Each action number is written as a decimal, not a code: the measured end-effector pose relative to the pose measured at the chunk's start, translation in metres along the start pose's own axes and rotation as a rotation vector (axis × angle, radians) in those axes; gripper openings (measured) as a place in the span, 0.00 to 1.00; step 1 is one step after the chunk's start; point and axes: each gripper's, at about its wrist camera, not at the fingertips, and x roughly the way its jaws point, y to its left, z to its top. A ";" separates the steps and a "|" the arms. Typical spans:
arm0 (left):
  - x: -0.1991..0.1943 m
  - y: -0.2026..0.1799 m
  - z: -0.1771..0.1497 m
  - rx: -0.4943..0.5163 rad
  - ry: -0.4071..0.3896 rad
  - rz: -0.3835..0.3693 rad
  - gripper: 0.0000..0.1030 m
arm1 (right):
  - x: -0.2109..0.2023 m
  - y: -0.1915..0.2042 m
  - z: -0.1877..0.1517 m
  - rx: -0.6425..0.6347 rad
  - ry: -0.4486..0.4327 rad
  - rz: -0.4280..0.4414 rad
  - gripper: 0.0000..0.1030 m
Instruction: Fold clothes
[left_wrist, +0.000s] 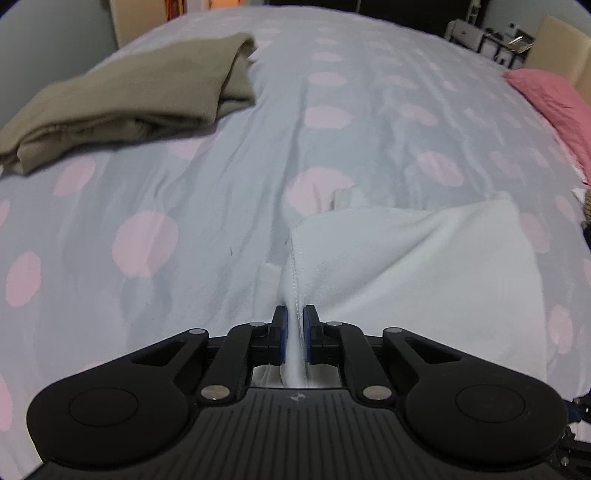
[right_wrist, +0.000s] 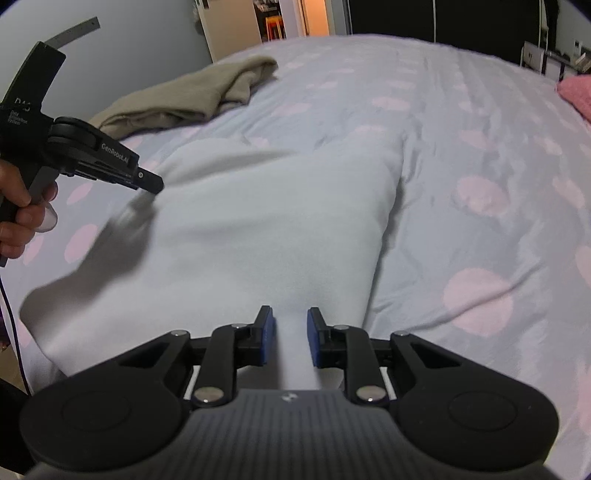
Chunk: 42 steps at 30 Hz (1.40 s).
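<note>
While the white cloth (right_wrist: 236, 236) lies on the bed (left_wrist: 184, 206), both grippers pinch it. Left gripper (left_wrist: 294, 325) fingers squeeze its hem; right gripper (right_wrist: 290, 332) fingers clamp a fold. A tan top (left_wrist: 122, 107) sits near the bed's far left corner.

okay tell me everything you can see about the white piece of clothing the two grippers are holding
The white soft-knit garment looks like thin, slightly fuzzy jersey, plain, with a stitched hem running into the left gripper, whose blue pads are pinched shut on a bunched edge. The right gripper has fabric between its pads, with small gaps either side. The cloth appears slightly lifted and stretched between them, sagging in soft folds onto the pale blue bedspread with pink dots. Its overall shape cannot be told.
</note>
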 end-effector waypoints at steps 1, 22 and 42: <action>0.004 0.002 0.001 -0.004 0.009 -0.001 0.07 | 0.002 -0.002 -0.001 0.004 0.003 0.007 0.22; 0.030 0.029 -0.005 -0.116 0.030 -0.115 0.71 | 0.032 -0.079 0.025 0.432 -0.030 0.128 0.59; 0.001 0.023 -0.011 -0.108 -0.071 -0.193 0.18 | 0.034 -0.073 0.019 0.504 -0.096 0.228 0.30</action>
